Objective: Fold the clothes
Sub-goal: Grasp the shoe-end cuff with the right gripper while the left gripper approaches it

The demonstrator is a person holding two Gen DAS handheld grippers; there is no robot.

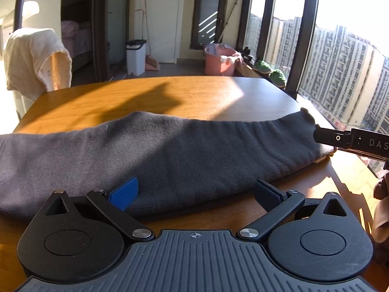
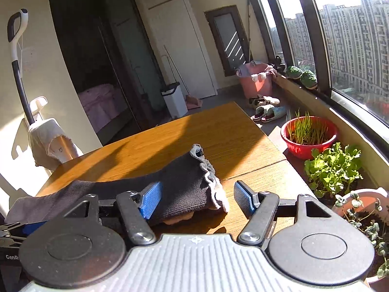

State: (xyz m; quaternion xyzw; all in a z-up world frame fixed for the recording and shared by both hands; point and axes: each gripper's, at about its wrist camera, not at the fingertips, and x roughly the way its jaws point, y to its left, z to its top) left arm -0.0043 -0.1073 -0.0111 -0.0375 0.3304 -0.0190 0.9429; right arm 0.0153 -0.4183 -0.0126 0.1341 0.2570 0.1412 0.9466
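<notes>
A long dark grey knit garment (image 1: 158, 150) lies folded in a band across the wooden table (image 1: 136, 97). My left gripper (image 1: 195, 192) stands wide open at the band's near edge; its blue pad (image 1: 124, 193) rests over the cloth and the other finger sits beside it. At the band's right end, one of my right gripper's fingers (image 1: 340, 138) reaches the cloth. In the right wrist view the garment's end (image 2: 187, 187), with a pale frilled edge, lies between the pads of my right gripper (image 2: 197, 199). The left pad is over the cloth and the right pad stands apart from it.
A cream cloth (image 1: 36, 58) hangs over a chair at the table's far left. Right of the table, below the window, stand a red pot of grass (image 2: 308, 136) and leafy plants (image 2: 333, 168). A pink bucket (image 1: 220, 60) and white bin (image 1: 136, 56) stand beyond.
</notes>
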